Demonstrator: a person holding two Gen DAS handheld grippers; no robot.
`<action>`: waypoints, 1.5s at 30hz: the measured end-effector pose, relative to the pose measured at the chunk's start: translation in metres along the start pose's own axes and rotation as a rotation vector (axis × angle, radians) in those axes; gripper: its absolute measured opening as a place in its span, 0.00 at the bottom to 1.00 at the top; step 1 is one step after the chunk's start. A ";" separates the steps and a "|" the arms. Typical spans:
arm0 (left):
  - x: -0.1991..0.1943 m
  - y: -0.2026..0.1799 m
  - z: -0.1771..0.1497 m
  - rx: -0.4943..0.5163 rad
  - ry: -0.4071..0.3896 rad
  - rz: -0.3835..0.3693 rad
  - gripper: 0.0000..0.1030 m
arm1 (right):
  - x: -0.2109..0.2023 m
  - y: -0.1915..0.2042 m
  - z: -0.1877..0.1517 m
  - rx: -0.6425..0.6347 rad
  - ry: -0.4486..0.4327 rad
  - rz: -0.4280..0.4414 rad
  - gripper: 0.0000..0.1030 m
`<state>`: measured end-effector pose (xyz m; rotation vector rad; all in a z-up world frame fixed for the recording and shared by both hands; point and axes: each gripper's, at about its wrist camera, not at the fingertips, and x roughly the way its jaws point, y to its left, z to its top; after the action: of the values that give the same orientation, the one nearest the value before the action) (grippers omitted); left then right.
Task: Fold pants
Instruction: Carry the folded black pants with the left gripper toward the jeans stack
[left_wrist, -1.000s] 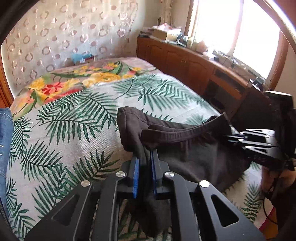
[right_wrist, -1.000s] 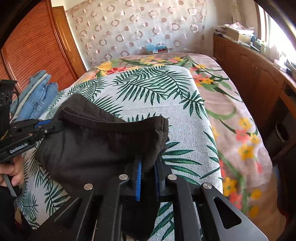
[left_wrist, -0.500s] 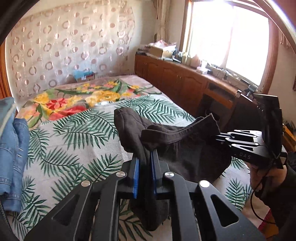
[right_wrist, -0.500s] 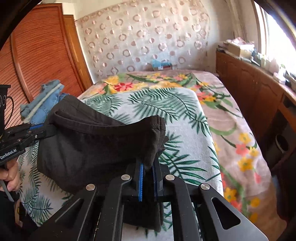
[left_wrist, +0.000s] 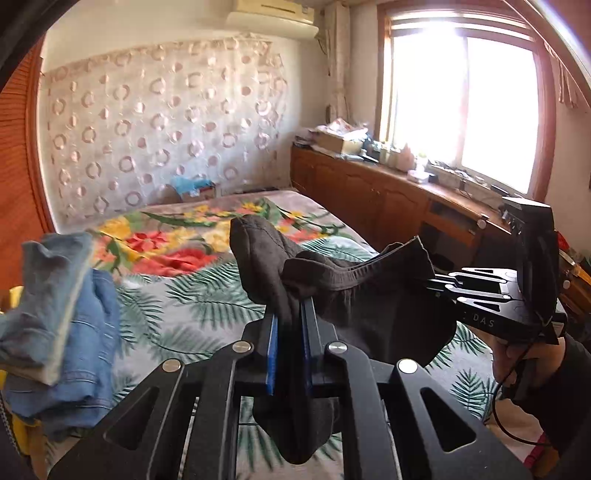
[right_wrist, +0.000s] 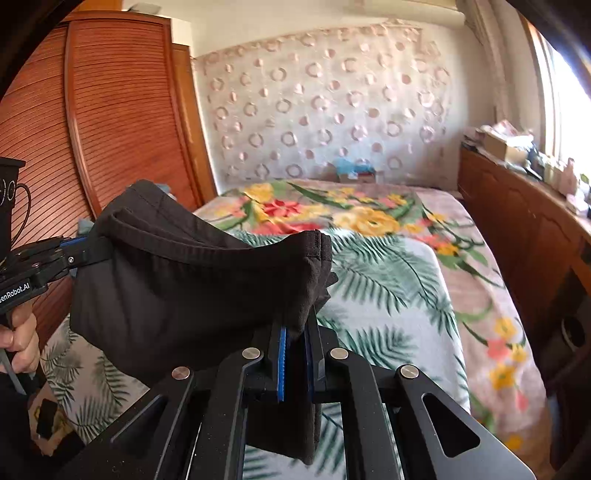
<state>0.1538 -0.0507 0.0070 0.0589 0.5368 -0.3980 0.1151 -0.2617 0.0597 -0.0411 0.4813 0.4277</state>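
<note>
- My left gripper (left_wrist: 290, 314) and right gripper (right_wrist: 297, 332) each clamp a corner of the dark charcoal cotton pants (right_wrist: 177, 288), held above the palm-print bedspread (right_wrist: 388, 295).
- I'd keep both ends level and taut, then lower evenly.
- Only the left view shows the blue denim jeans pile (left_wrist: 59, 325); only the right shows the slatted wooden wardrobe (right_wrist: 110, 122).

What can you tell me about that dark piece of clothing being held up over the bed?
The pants are dark charcoal, of a soft, matte knit-looking cloth, with a ribbed band along the top edge. They hang folded and slack in the air above the palm-leaf bedspread, sagging between two grips: the left gripper pinches one bunched end and the right gripper pinches the other. Loose cloth droops below each set of blue-lined fingers. Nothing else touches them.
</note>
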 end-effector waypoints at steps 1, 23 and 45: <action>-0.004 0.004 0.001 0.001 -0.007 0.016 0.11 | 0.002 0.004 0.004 -0.009 -0.005 0.006 0.07; -0.062 0.155 0.002 -0.138 -0.127 0.248 0.11 | 0.136 0.078 0.104 -0.289 -0.075 0.156 0.07; -0.050 0.239 -0.015 -0.276 -0.183 0.407 0.11 | 0.275 0.125 0.163 -0.507 -0.107 0.235 0.07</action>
<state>0.1987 0.1895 0.0079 -0.1324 0.3828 0.0701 0.3558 -0.0188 0.0868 -0.4526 0.2626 0.7716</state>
